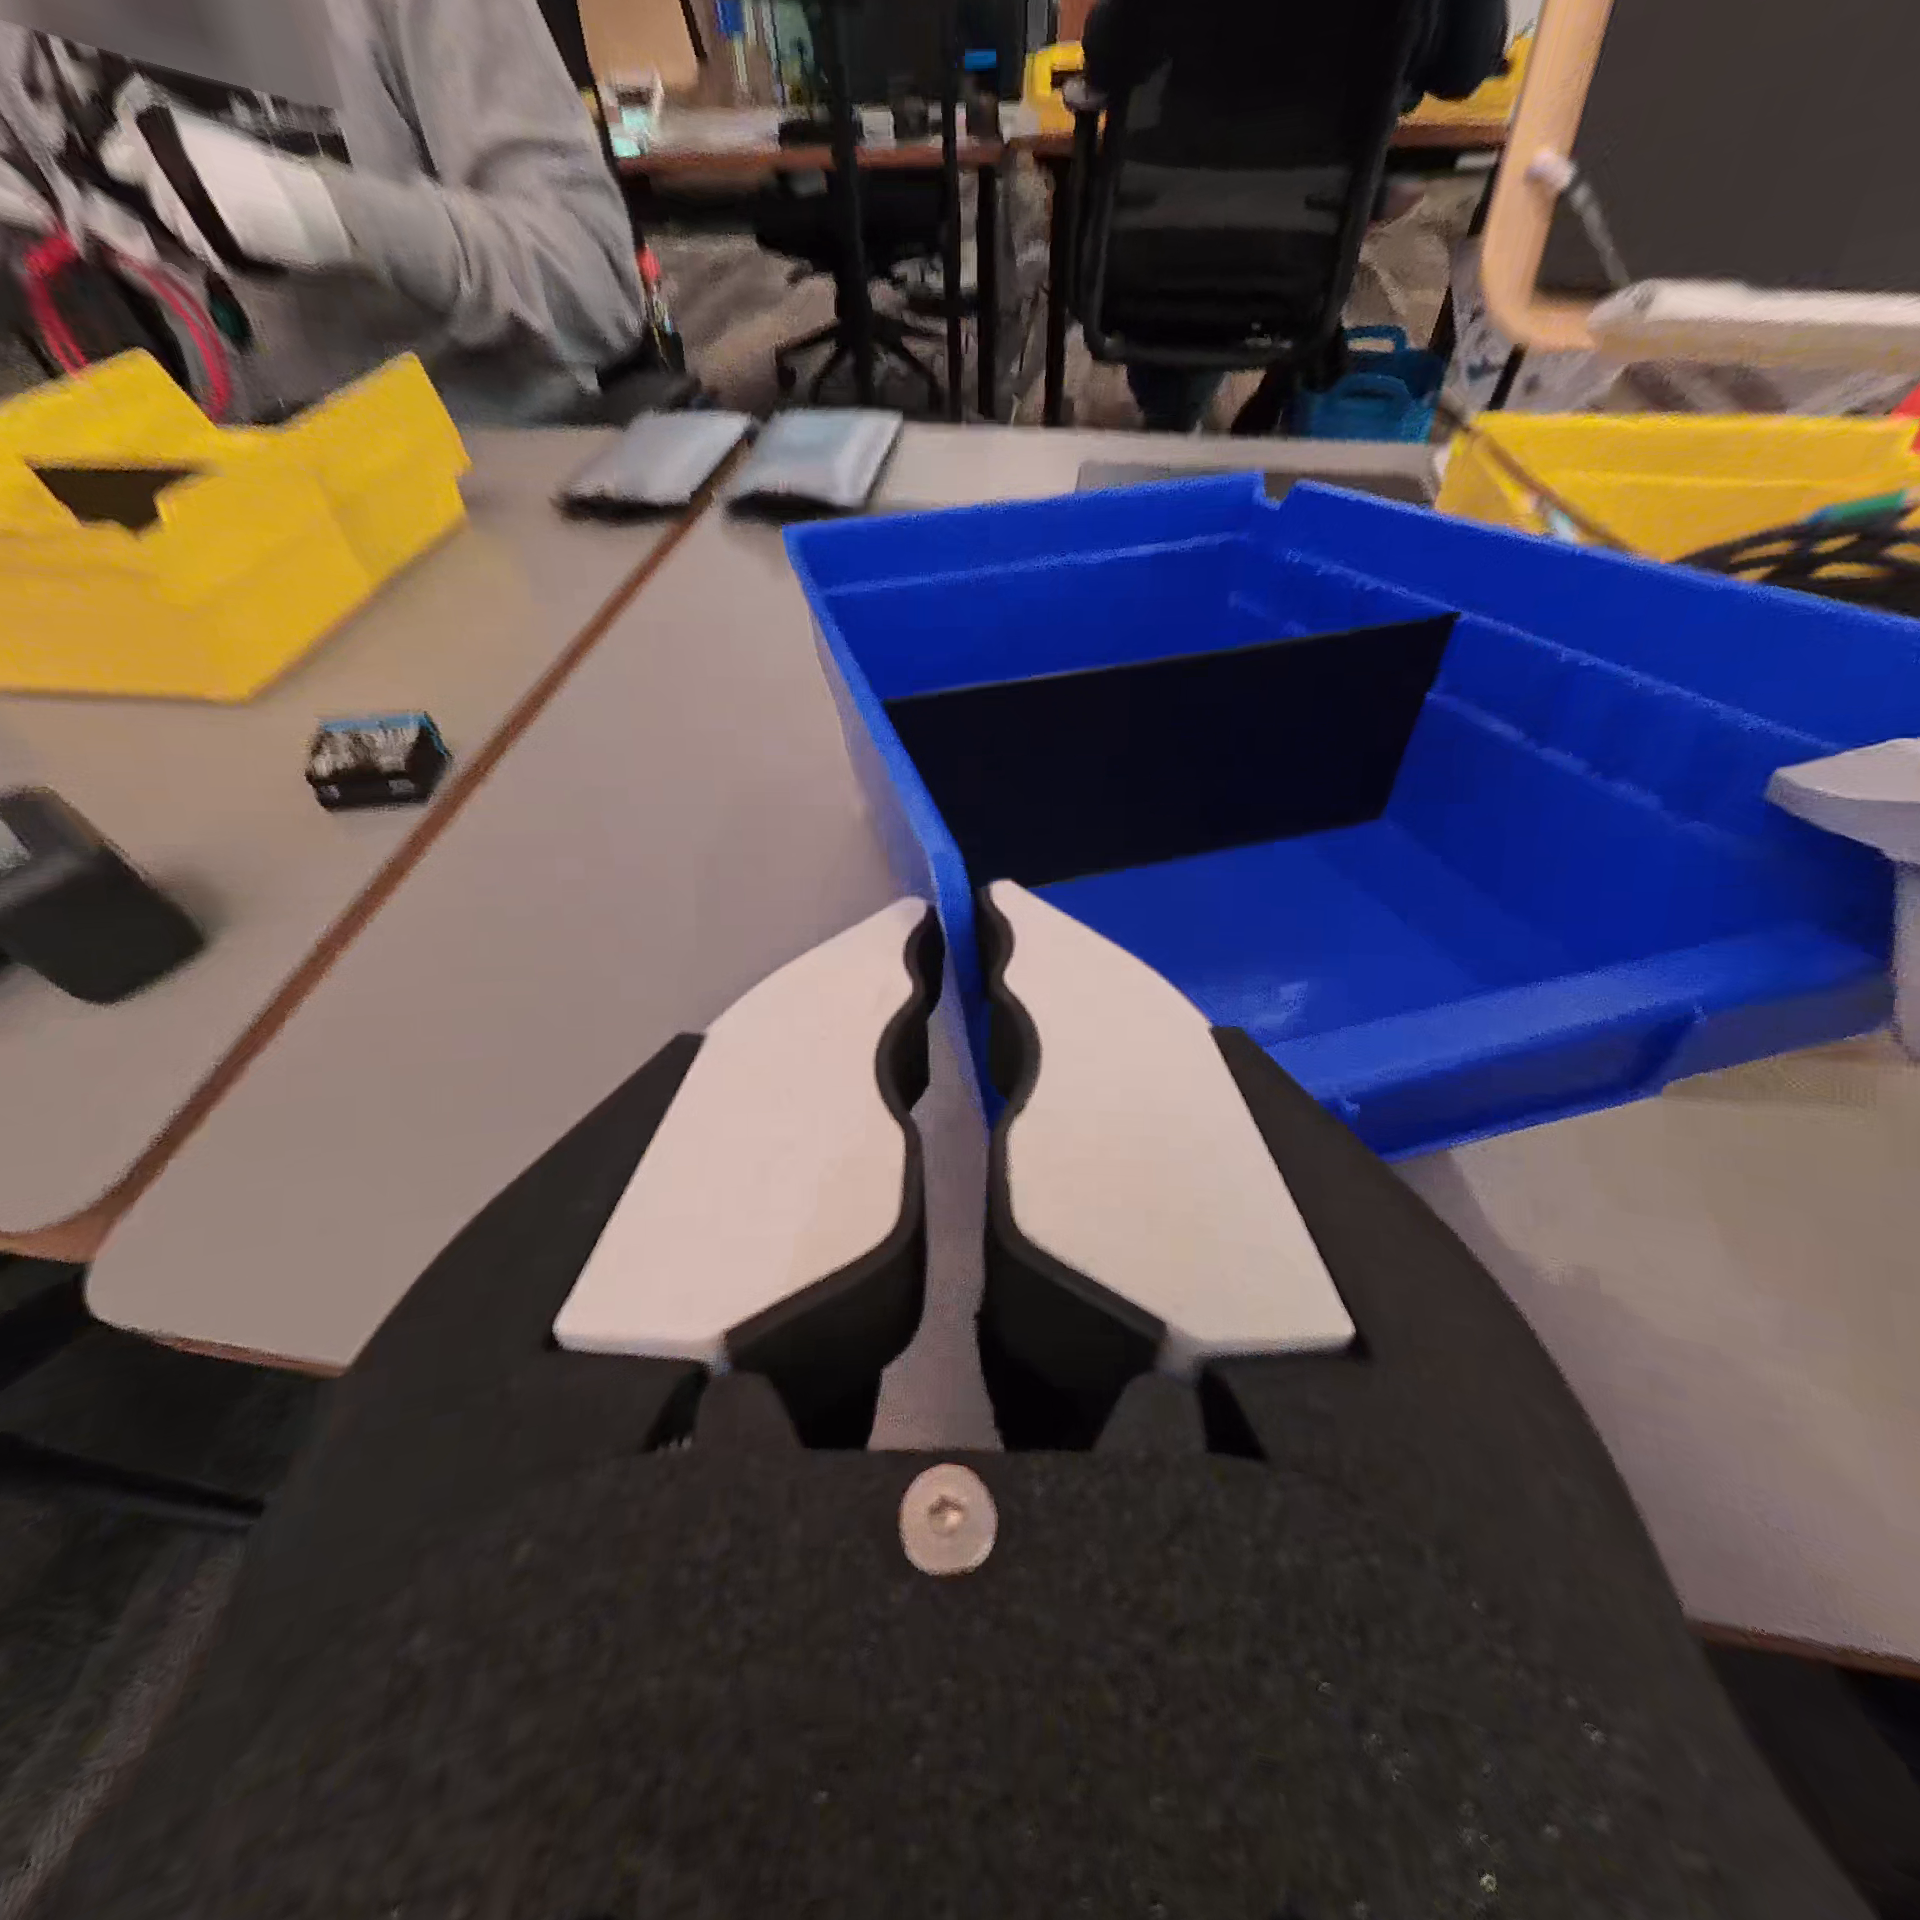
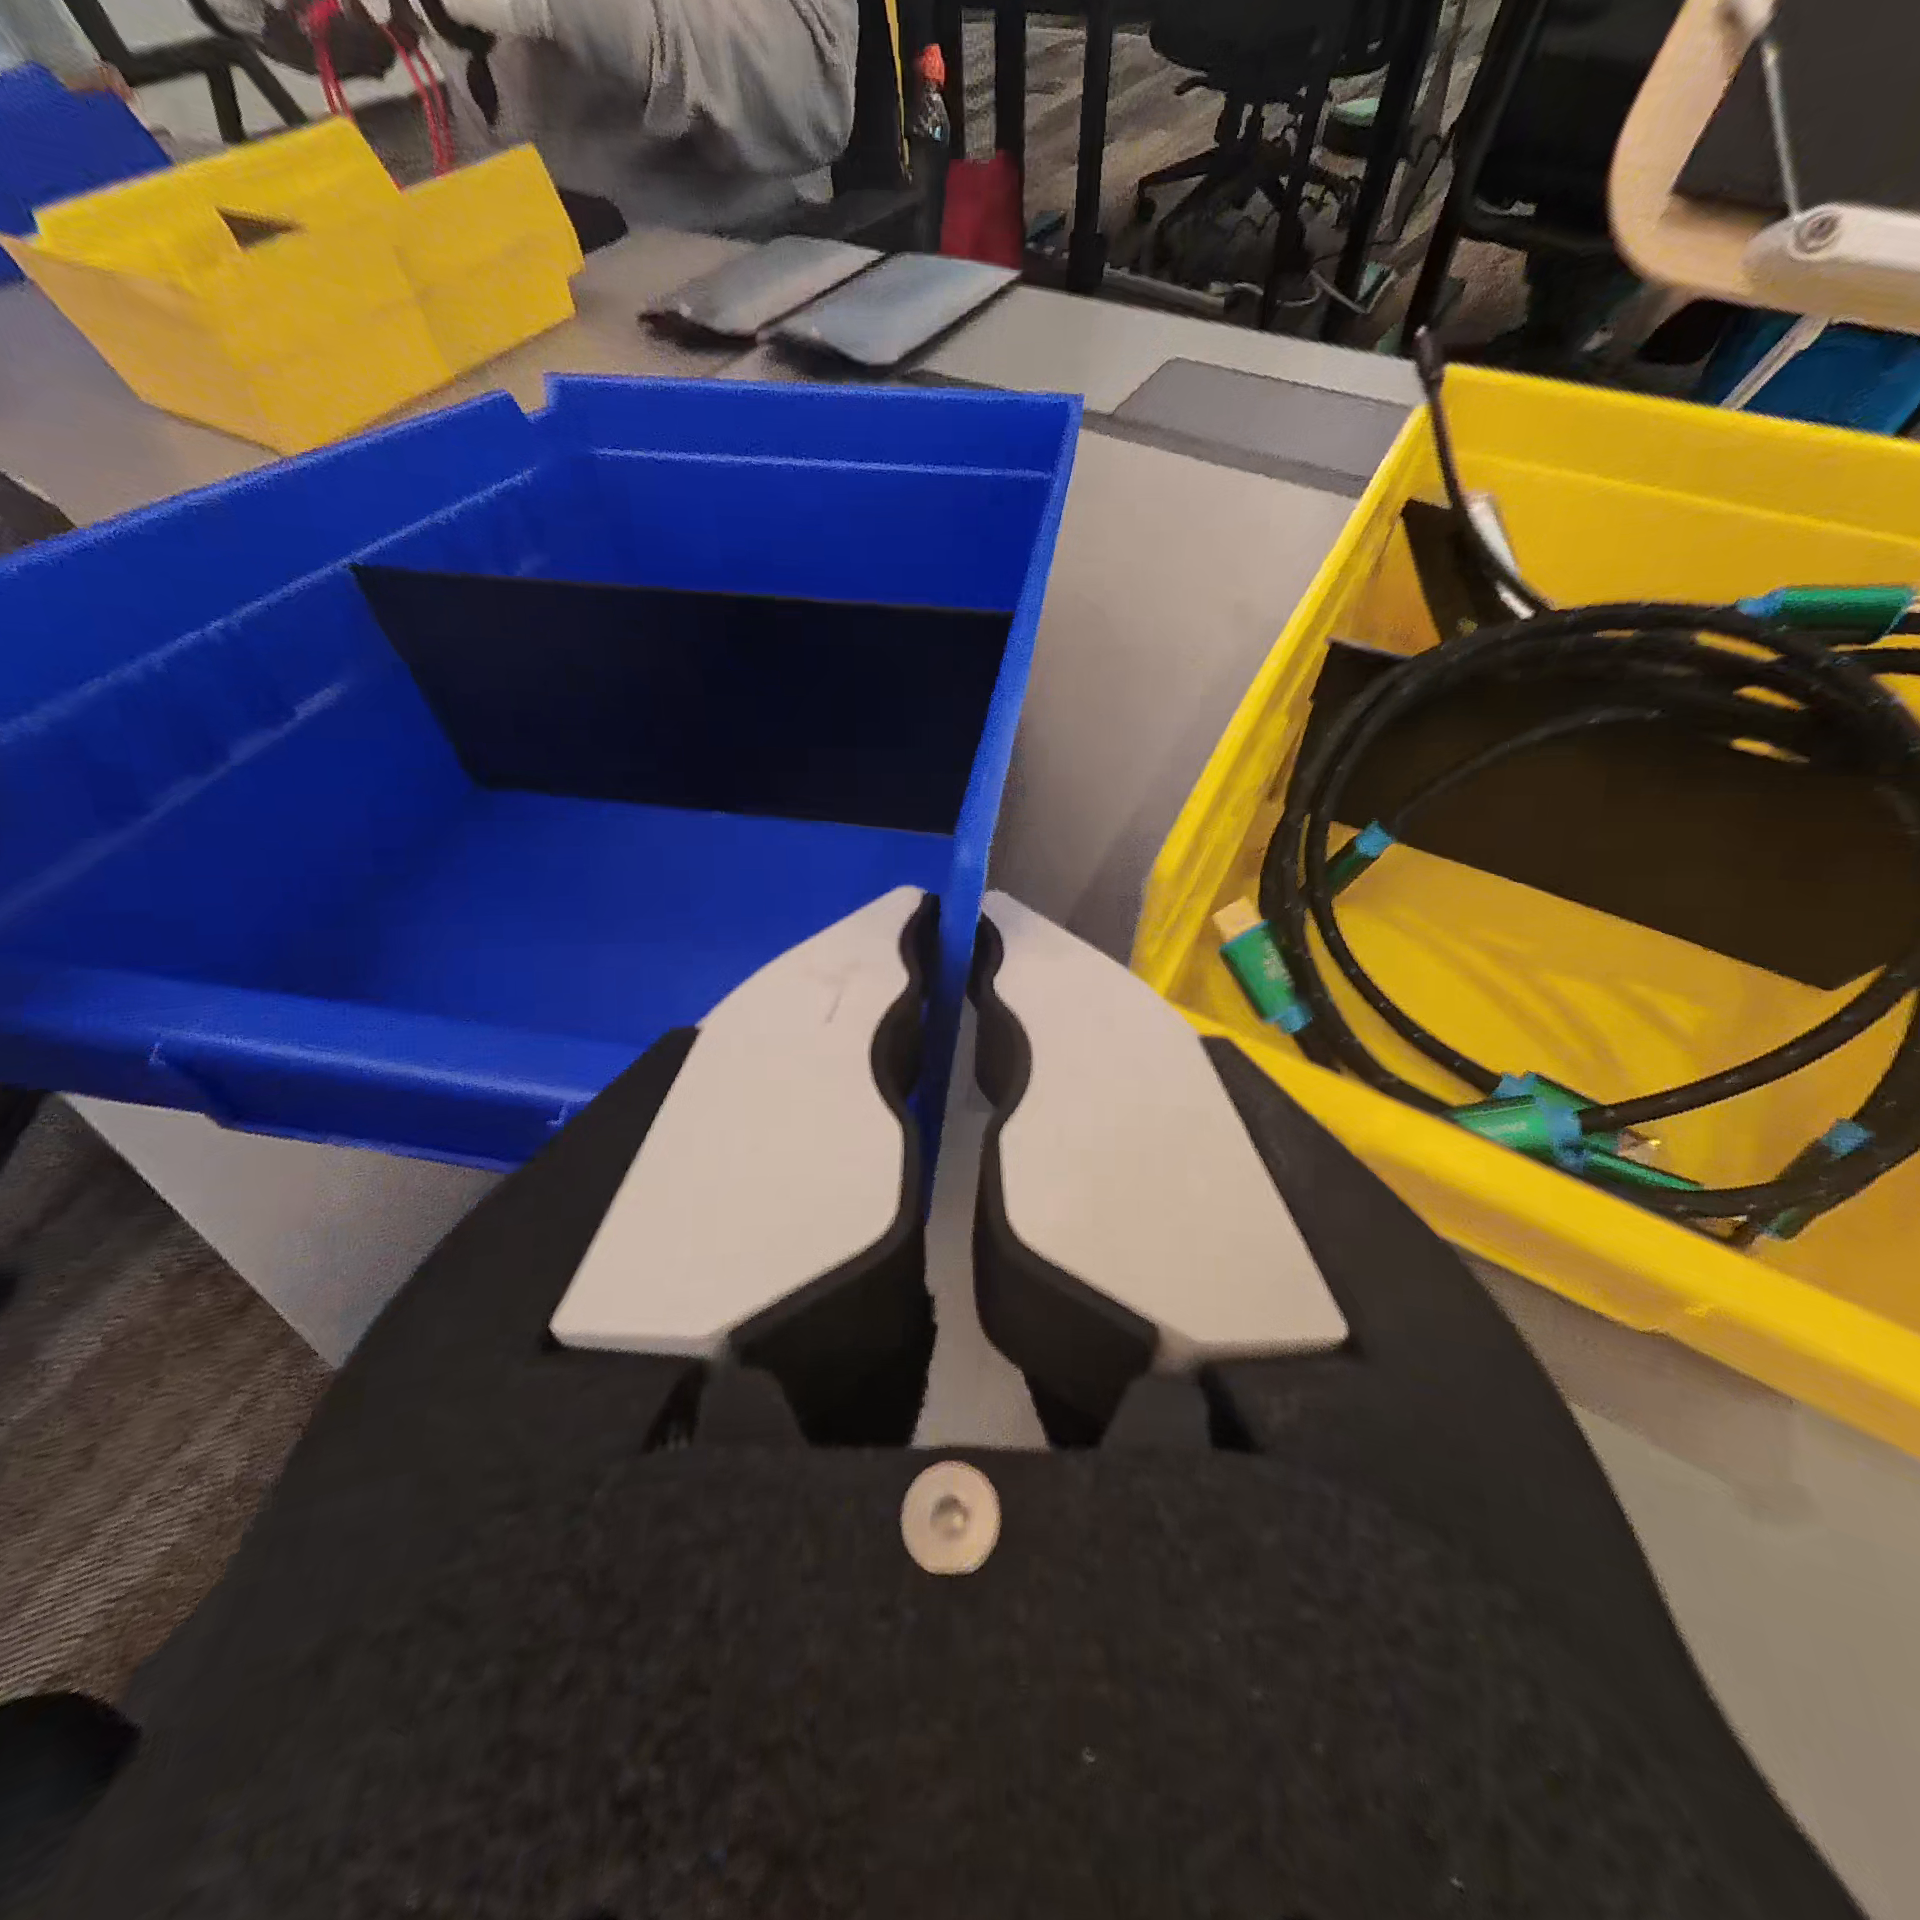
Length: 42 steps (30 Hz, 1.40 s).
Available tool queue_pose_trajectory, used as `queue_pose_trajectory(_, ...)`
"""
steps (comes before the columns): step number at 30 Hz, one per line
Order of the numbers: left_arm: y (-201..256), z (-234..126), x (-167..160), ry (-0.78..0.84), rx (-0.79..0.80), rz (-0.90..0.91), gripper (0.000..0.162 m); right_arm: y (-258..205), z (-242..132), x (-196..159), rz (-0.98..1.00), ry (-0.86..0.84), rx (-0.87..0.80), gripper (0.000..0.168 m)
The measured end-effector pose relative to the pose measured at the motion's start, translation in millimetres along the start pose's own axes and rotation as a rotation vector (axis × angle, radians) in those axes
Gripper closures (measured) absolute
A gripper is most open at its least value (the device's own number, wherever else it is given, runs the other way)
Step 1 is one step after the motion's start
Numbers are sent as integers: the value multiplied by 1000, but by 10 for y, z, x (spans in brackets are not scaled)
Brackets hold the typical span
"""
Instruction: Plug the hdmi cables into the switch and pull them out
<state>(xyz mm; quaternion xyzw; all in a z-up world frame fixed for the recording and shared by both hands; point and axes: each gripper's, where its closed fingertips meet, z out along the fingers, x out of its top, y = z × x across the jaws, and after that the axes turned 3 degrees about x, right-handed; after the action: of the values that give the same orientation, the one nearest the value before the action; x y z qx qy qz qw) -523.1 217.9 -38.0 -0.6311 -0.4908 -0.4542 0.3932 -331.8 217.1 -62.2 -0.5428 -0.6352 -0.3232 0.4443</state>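
Observation:
A blue bin (image 1: 1558, 748) stands on the grey table with a black divider (image 1: 1164, 748) across it; nothing else shows inside. My left gripper (image 1: 961, 914) is shut on the bin's left wall. My right gripper (image 2: 956, 914) is shut on the bin's right wall (image 2: 1013, 675). Black HDMI cables (image 2: 1340, 935) with green plugs (image 2: 1262, 966) lie coiled in a yellow bin (image 2: 1247, 790) to the right of the blue one. A small black box with a blue edge (image 1: 379, 758) lies on the table to the left.
Two more yellow bins (image 1: 208, 561) stand at the back left. Two dark flat pouches (image 1: 727, 468) lie behind the blue bin. A person in a grey sleeve (image 1: 468, 187) is at the back left. A black device (image 1: 83, 894) lies at the far left. Left tips to right tips: about 20 centimetres.

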Motion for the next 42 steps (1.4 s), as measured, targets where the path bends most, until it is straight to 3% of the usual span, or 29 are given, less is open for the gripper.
queue_pose_trajectory(3, 248, -134, 525, 107, -24, 20, 156, 195, -232, 390, 17, 93, 12, 164)
queue_pose_trajectory(7, 846, -280, 1318, 252, -93, 78, 157, 674, -912, 1079, -25, 313, -88, 164)
queue_pose_trajectory(11, 1883, -292, 1874, 341, -247, 136, 156, 1518, -1705, 1508, -61, 447, -258, 164)
queue_pose_trajectory(14, 2840, -192, 1971, 326, -349, 166, 156, 2324, -2198, 1471, -65, 429, -374, 164)
queue_pose_trajectory(18, 4196, -7, 1698, 270, -494, 125, 156, 3519, -2612, 970, -17, 304, -457, 164)
queue_pose_trajectory(22, 5401, 289, 1029, 147, -563, 94, 154, 4697, -2679, 105, 83, 233, -453, 164)
queue_pose_trajectory(25, 5913, 507, 452, 20, -570, 130, 155, 5190, -2700, -440, 216, 252, -424, 163)
queue_pose_trajectory(27, 6079, 548, 172, -49, -605, 97, 154, 5367, -2665, -681, 279, 252, -433, 162)
queue_pose_trajectory(30, 6137, 490, -30, -82, -606, 67, 152, 5502, -2593, -977, 220, 106, -503, 165)
queue_pose_trajectory(34, 6133, 532, -362, -161, -621, 96, 151, 5525, -2435, -1298, 261, -70, -463, 166)
queue_pose_trajectory(42, 6061, 592, -348, -202, -685, 103, 149, 5473, -2367, -1334, 217, -137, -522, 164)
